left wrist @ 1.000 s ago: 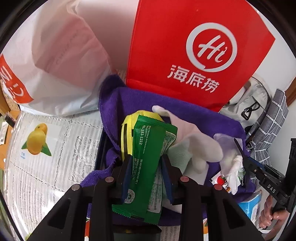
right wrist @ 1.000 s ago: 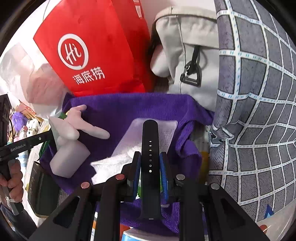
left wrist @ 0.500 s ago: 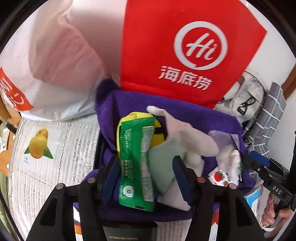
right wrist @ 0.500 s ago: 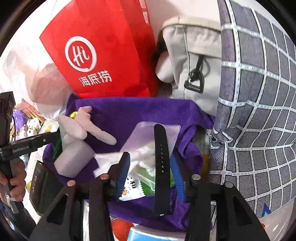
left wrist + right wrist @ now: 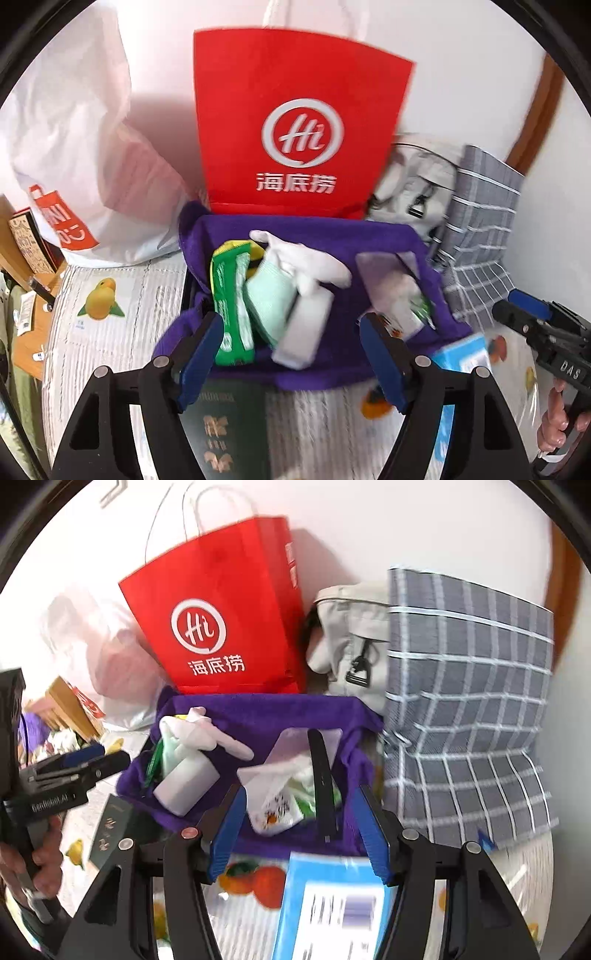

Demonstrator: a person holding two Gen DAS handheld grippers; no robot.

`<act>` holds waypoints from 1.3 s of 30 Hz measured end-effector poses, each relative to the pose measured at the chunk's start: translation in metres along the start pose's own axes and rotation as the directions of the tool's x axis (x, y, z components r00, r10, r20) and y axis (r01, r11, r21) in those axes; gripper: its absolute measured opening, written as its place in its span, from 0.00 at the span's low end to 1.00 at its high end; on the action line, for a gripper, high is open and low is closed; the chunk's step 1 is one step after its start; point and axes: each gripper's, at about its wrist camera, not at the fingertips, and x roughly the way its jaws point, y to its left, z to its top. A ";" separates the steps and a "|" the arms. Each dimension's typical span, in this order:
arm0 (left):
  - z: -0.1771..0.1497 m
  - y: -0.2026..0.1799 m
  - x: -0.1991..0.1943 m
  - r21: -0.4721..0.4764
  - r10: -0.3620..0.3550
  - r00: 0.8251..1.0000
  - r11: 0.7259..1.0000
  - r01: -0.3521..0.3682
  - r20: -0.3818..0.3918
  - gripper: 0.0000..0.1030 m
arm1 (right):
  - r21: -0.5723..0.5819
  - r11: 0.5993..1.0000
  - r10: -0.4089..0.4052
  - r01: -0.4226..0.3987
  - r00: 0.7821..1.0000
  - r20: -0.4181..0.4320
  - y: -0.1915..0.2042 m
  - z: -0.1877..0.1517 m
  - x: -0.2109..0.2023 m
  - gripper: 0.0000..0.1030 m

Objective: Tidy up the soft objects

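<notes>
Two grippers are hanging over a purple cloth-lined bin (image 5: pixel 295 229) on a fruit-printed table cover (image 5: pixel 110 332), and both have just been opening. Farthest left in the left wrist view, a white plastic bag (image 5: pixel 85 155) is slumping against the wall, with a red paper bag (image 5: pixel 295 122) standing just behind the bin.

Inside the bin's left half, a green snack packet (image 5: pixel 231 314) is lying released beside a mint-green sock (image 5: pixel 271 299) and a white spray bottle (image 5: pixel 306 325). The left gripper (image 5: pixel 291 365) is standing with its jaws spread wide above them, nothing between its blue pads. A dark green booklet (image 5: pixel 229 432) is lying on the table beneath it.

In the bin's right half, seen from the right wrist, a white wipes pack (image 5: pixel 273 797) is lying with a black watch strap (image 5: pixel 321 782) resting across it. The right gripper (image 5: pixel 299 834) is hovering with parted jaws, gripping nothing. A blue-and-white box (image 5: pixel 328 904) is lying on the table below. Farther right, a beige bag (image 5: pixel 351 646) and a grey checked bag (image 5: pixel 469 709) are leaning against the wall.
</notes>
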 end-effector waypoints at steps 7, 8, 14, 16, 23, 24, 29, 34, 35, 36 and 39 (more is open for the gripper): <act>-0.046 -0.027 -0.067 0.062 0.004 0.998 0.998 -0.007 0.055 0.80 | 0.025 0.995 -0.094 0.093 0.994 0.048 0.007 -0.044 -0.058 0.92; -0.054 -0.030 -0.079 0.068 0.008 0.998 0.998 -0.012 0.068 0.80 | 0.017 0.992 -0.122 0.121 0.991 0.061 0.012 -0.050 -0.063 0.93; -0.098 -0.045 -0.141 0.079 0.037 0.992 0.996 -0.047 0.122 0.90 | 0.004 0.983 -0.183 0.183 0.982 0.033 0.037 -0.098 -0.098 0.94; -0.112 -0.048 -0.158 0.079 0.035 0.990 0.996 -0.046 0.137 0.91 | 0.024 0.985 -0.173 0.173 0.984 0.031 0.041 -0.114 -0.114 0.94; -0.163 -0.056 -0.216 0.076 0.102 0.972 0.990 -0.120 0.214 0.91 | 0.049 0.987 -0.157 0.155 0.987 0.044 0.056 -0.161 -0.166 0.94; -0.169 -0.057 -0.222 0.075 0.107 0.969 0.989 -0.127 0.222 0.91 | 0.046 0.986 -0.163 0.161 0.985 0.050 0.059 -0.168 -0.174 0.94; -0.200 -0.062 -0.255 0.055 0.083 0.965 0.994 -0.100 0.250 0.91 | 0.032 0.989 -0.150 0.147 0.984 0.098 0.071 -0.202 -0.217 0.94; -0.220 -0.065 -0.272 0.037 0.080 0.964 0.995 -0.092 0.253 0.91 | 0.030 0.987 -0.160 0.157 0.977 0.137 0.078 -0.226 -0.249 0.94; -0.223 -0.066 -0.274 0.035 0.080 0.964 0.995 -0.092 0.252 0.91 | 0.030 0.986 -0.165 0.162 0.975 0.147 0.079 -0.231 -0.255 0.94; -0.225 -0.065 -0.276 0.034 0.078 0.965 0.995 -0.089 0.252 0.91 | 0.030 0.985 -0.170 0.167 0.973 0.156 0.079 -0.235 -0.260 0.94; -0.233 -0.065 -0.282 0.024 0.071 0.965 0.997 -0.080 0.253 0.91 | 0.024 0.985 -0.175 0.173 0.971 0.166 0.082 -0.242 -0.270 0.94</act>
